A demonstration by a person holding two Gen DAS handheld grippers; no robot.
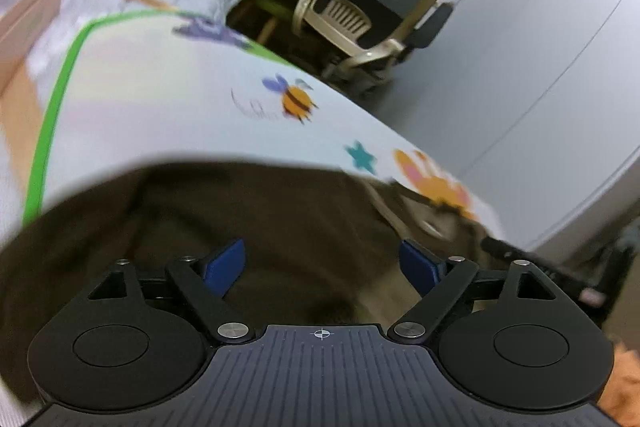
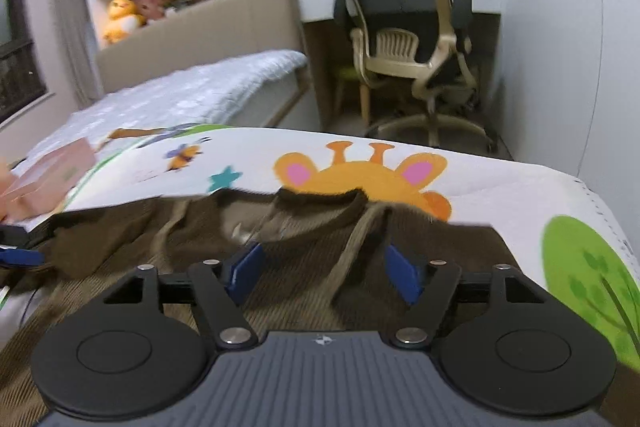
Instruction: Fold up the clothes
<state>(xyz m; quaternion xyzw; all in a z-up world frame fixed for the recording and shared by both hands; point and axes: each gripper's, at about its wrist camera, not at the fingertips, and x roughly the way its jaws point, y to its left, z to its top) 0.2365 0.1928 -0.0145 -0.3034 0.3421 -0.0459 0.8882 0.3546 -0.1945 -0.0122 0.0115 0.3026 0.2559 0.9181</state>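
Observation:
A dark brown ribbed garment [image 1: 256, 219] lies on a white cartoon-printed play mat [image 1: 160, 99]. My left gripper [image 1: 322, 259] is open, its blue pads [image 1: 226, 261] low over the brown cloth. In the right wrist view the same garment [image 2: 304, 227] shows its neckline and tan drawstrings [image 2: 354, 239]. My right gripper [image 2: 322, 267] is open just above the cloth, one drawstring running between its pads [image 2: 402, 273]. The left gripper's blue tip [image 2: 20, 257] shows at the left edge.
The mat [image 2: 500, 187] covers a bed with a grey quilt [image 2: 192, 91]. A pink box [image 2: 52, 179] sits on the mat at left. A beige office chair [image 2: 412, 39] and desk stand beyond the bed, beside a white wall. Orange cloth [image 1: 624, 387] shows at bottom right.

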